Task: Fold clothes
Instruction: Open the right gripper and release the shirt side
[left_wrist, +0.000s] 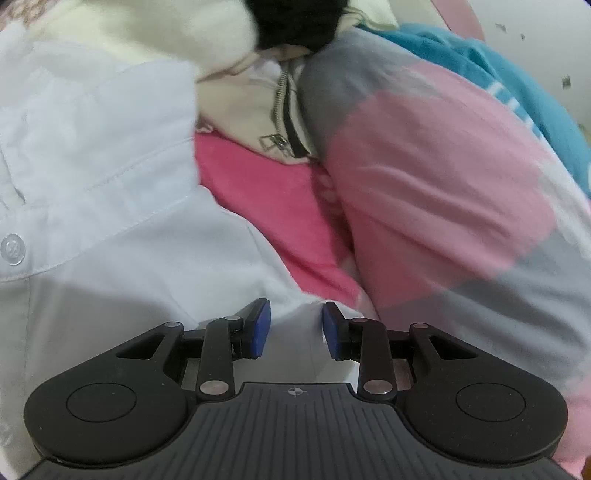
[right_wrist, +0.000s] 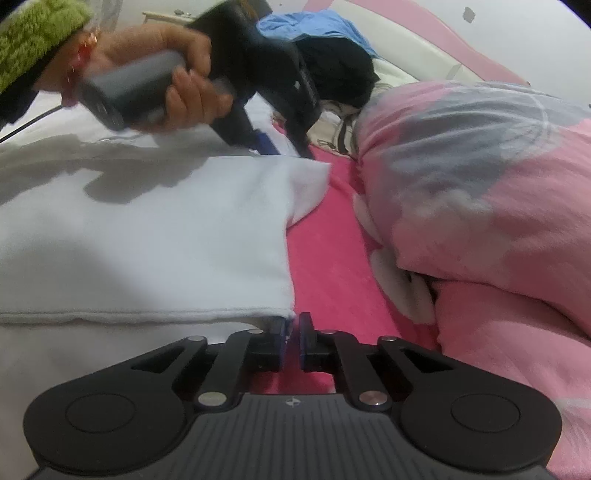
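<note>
A white button shirt (left_wrist: 110, 206) lies spread on the pink bed sheet (left_wrist: 266, 206). My left gripper (left_wrist: 295, 328) is open, with a fold of the shirt's edge between its blue pads (left_wrist: 263, 328). In the right wrist view the shirt (right_wrist: 147, 236) fills the left half. My right gripper (right_wrist: 292, 339) is nearly closed, pinching the shirt's near hem corner (right_wrist: 288, 314). The left gripper (right_wrist: 269, 144), held in a hand, sits at the shirt's far edge.
A rolled pink and grey quilt (left_wrist: 443, 192) (right_wrist: 480, 206) lies along the right. A cream zip garment (left_wrist: 266, 122), a black item (right_wrist: 340, 74) and blue clothes (left_wrist: 498, 74) (right_wrist: 306, 26) are piled behind. The pink sheet (right_wrist: 332, 266) shows between shirt and quilt.
</note>
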